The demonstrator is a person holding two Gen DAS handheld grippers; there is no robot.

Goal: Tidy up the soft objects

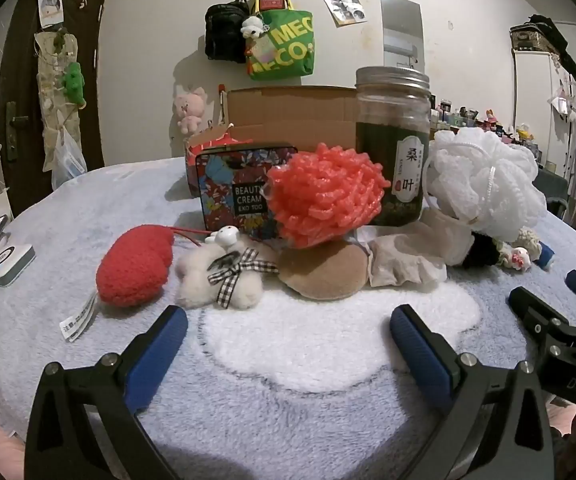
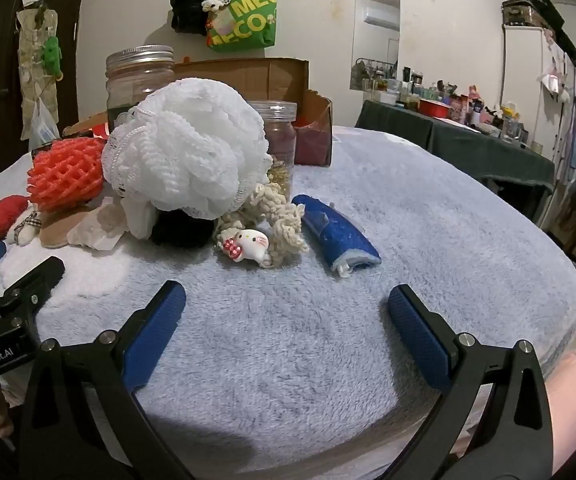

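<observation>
Soft things lie in a row on a fleecy blue blanket (image 1: pixel 88 216): a red knitted heart (image 1: pixel 134 266), a small white plush with a checked bow (image 1: pixel 224 276), a tan round puff (image 1: pixel 323 272), an orange foam net (image 1: pixel 323 196) and a white bath pouf (image 1: pixel 483 180) (image 2: pixel 186 148). In the right wrist view a cream knitted piece with a cat charm (image 2: pixel 264 236) and a blue rolled item (image 2: pixel 337 236) lie further right. My left gripper (image 1: pixel 288 330) is open, short of the plush and puff. My right gripper (image 2: pixel 288 308) is open before the cat charm, nothing between its fingers.
Behind the row stand an open cardboard box (image 1: pixel 288 114), a floral tin (image 1: pixel 232 192), a tall glass jar of dark leaves (image 1: pixel 393 140) and a smaller jar (image 2: pixel 280 136). A phone and charger (image 1: pixel 4 260) lie at the left edge. A cluttered dark table (image 2: pixel 467 132) stands right.
</observation>
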